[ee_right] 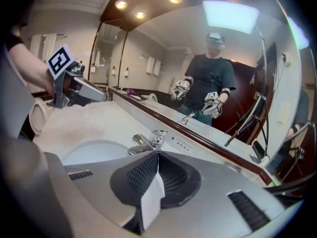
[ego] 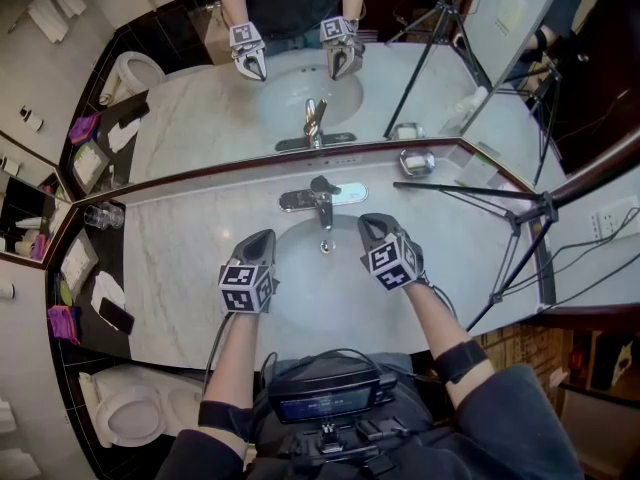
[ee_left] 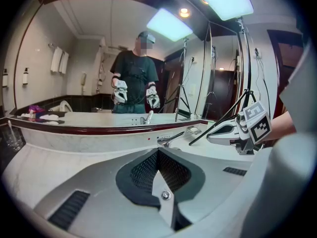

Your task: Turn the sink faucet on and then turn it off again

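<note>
1. The chrome single-lever sink faucet [ego: 318, 200] stands at the far rim of the white oval basin [ego: 300, 288], which is set in the pale marble bench [ego: 180, 258] below the wall mirror [ego: 200, 118].
2. The left tongs [ego: 262, 238] are clenched on nothing. They hover over the basin's left edge, near the faucet but apart from it.
3. The right tongs [ego: 372, 222] are likewise clenched and empty. They sit right of the spout and aim at the lever, probably so the shut tips can nudge it rather than grip it.
4. No water stream shows, so the faucet appears off.
</note>
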Demonstrator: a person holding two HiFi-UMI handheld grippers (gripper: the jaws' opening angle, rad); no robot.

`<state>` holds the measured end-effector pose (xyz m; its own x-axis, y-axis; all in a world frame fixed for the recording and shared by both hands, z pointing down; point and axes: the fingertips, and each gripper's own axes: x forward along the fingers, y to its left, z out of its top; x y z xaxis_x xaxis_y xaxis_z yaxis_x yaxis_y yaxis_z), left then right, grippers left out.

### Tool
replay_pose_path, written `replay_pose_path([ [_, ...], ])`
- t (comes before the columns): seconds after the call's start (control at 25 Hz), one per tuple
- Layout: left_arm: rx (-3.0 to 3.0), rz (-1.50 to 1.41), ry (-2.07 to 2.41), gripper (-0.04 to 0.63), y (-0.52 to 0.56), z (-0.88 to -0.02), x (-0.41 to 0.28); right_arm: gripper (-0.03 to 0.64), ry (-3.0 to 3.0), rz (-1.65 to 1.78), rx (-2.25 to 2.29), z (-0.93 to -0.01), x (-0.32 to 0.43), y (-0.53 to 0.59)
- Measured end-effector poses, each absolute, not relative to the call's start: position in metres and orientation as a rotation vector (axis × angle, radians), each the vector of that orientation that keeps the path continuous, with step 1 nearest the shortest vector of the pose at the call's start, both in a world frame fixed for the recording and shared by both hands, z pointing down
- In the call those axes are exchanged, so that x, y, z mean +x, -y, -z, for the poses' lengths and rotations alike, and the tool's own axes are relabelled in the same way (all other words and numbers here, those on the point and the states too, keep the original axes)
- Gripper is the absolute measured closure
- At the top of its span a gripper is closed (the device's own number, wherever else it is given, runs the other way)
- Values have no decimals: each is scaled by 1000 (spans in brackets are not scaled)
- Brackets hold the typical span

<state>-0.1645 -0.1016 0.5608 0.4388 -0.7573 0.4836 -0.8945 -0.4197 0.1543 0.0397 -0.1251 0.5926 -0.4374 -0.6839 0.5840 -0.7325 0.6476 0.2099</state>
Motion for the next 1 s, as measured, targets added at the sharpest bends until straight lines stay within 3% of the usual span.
replay_pose_path([
  [0.2,2302,-482,1399,594,104,-563,-164,560,2147,157,949,-602,27,138],
  [0.56,2287,-482,1409,594,111,-565,-171,402,1944,611,694,-607,-2,171],
  [1.0,2248,-488,1412,594,114,-579,-178,385,1785,849,440,-629,-19,199],
])
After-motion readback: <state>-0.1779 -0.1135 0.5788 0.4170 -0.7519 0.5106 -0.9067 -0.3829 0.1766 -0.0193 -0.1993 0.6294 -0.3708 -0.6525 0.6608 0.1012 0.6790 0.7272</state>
